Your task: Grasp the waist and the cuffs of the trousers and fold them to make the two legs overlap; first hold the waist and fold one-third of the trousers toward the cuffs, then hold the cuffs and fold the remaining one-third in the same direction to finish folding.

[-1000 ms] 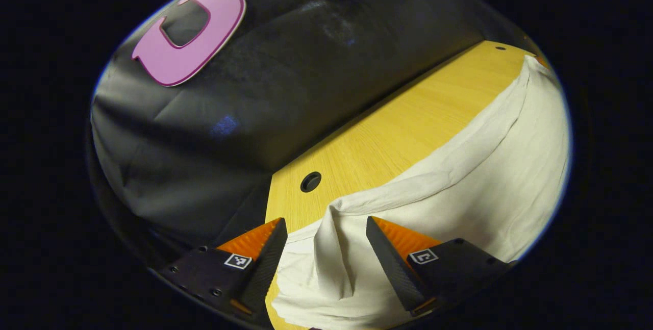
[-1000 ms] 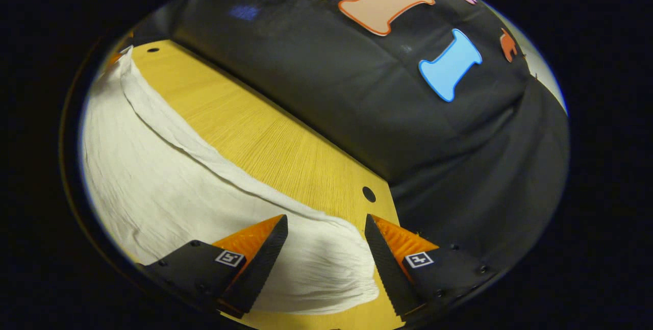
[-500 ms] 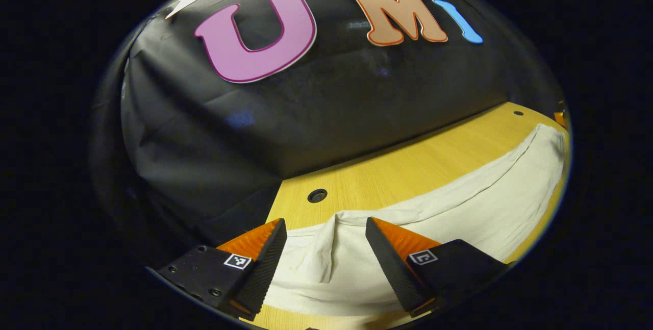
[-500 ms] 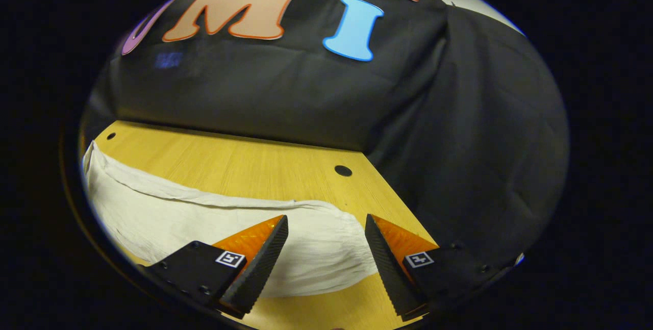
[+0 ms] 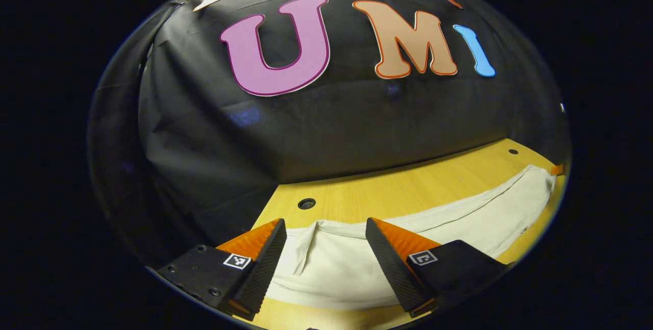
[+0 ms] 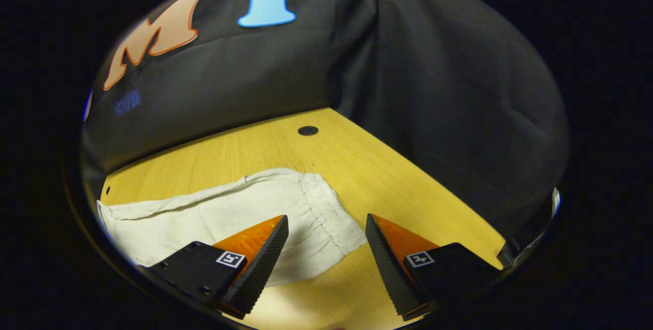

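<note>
The trousers [image 5: 408,228] are lying flat on the bench [image 5: 387,192] as one long pale strip, their long axis running from the lower centre of the left gripper view out to the far right edge. In that view, the left claw [image 5: 325,240] is hanging wide open with nothing held, one end of the cloth sitting just beyond its tips. In the right gripper view, the gathered end of the trousers [image 6: 245,212] is lying at lower centre, between the spread fingers of the right claw [image 6: 326,240], which is also gaping and empty. By its gathers this end is probably the waist, so the right claw looks nearer for that hold. Bare bench [image 6: 398,187] is stretching to the upper right, giving room.
</note>
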